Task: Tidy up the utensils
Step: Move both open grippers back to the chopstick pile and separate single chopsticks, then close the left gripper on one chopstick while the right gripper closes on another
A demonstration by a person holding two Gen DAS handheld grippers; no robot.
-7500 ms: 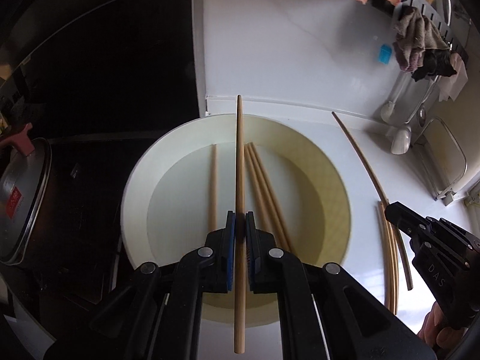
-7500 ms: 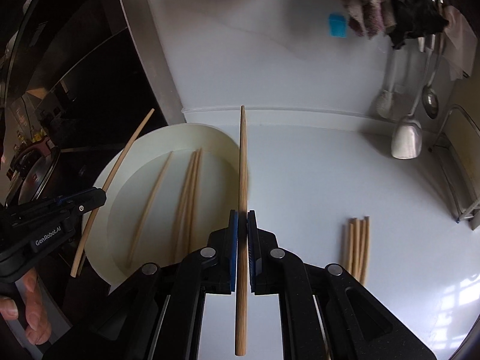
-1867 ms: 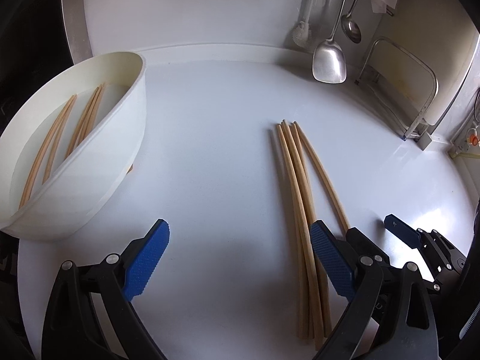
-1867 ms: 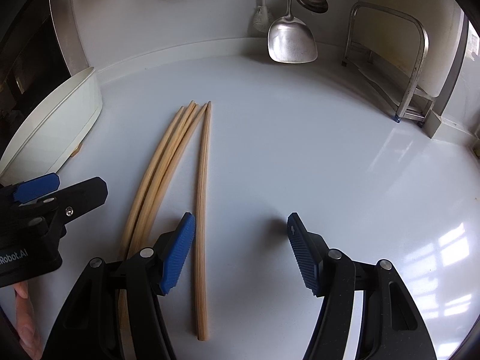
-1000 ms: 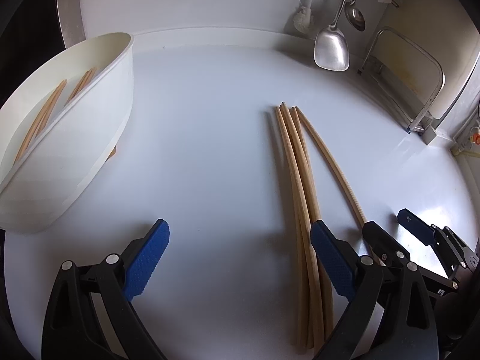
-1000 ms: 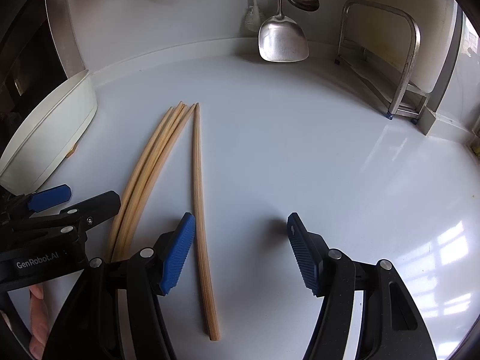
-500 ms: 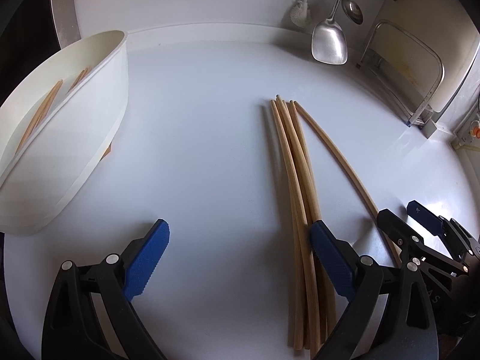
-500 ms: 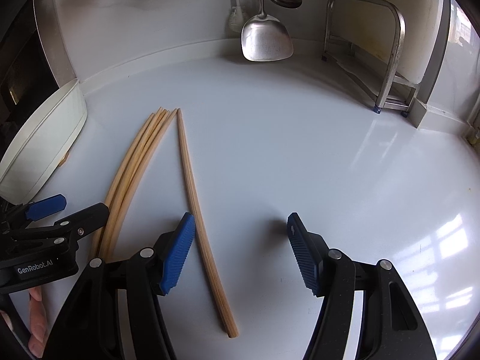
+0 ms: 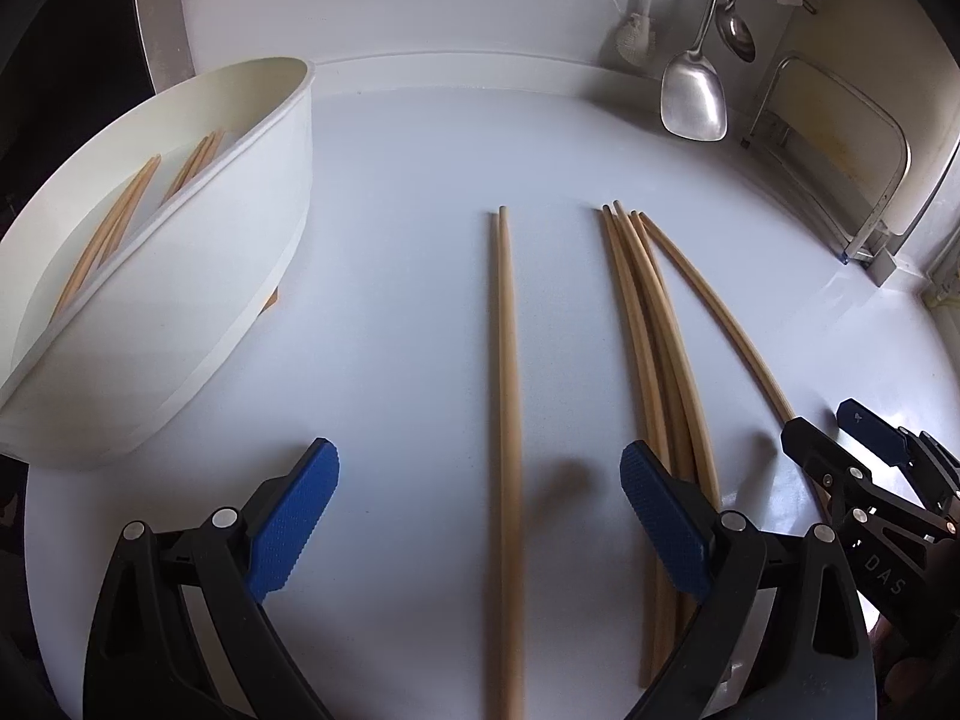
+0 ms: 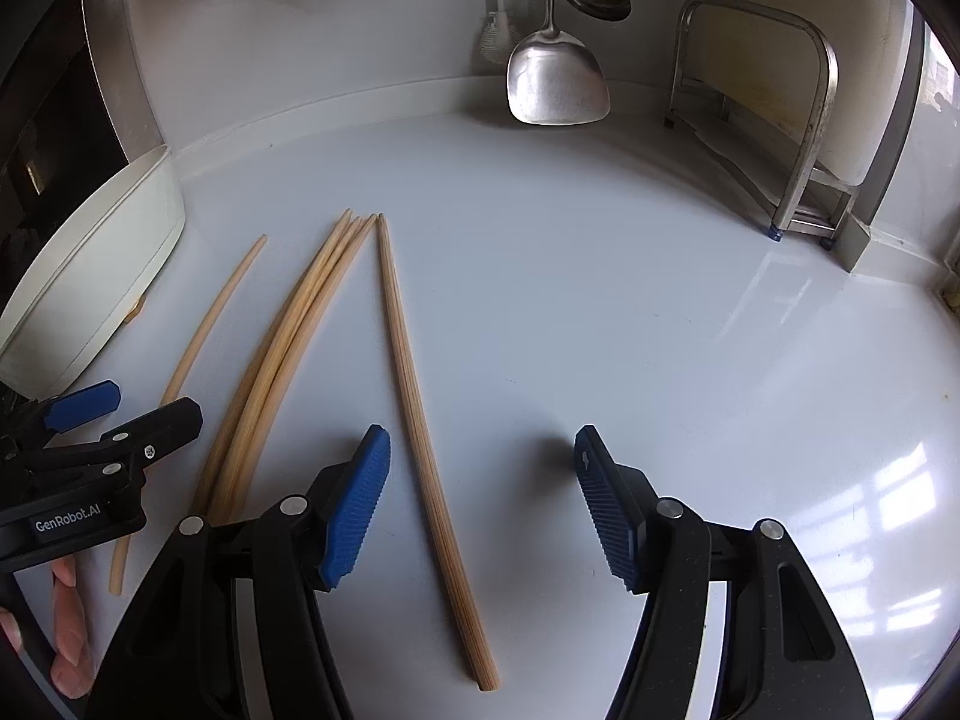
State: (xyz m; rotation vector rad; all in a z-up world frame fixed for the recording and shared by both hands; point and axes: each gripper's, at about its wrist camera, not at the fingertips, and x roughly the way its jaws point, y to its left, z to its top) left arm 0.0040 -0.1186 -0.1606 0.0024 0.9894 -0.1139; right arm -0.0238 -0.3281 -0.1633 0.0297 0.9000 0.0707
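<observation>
Chopsticks: one stick (image 9: 506,396) lies on the white surface (image 9: 408,240) w/ its long axis running straight away from you, right btwn the open jaws of your left gripper (image 9: 480,516), so that hand looks nearest for the next grab. Bundle (image 9: 654,348) sits just beside it to the right, and another lone stick (image 10: 420,420) lies lengthwise btwn the open, empty jaws of your right gripper (image 10: 480,498). White basin (image 9: 252,252) at far left holds a few more sticks (image 9: 114,228), prob next to sort.
</observation>
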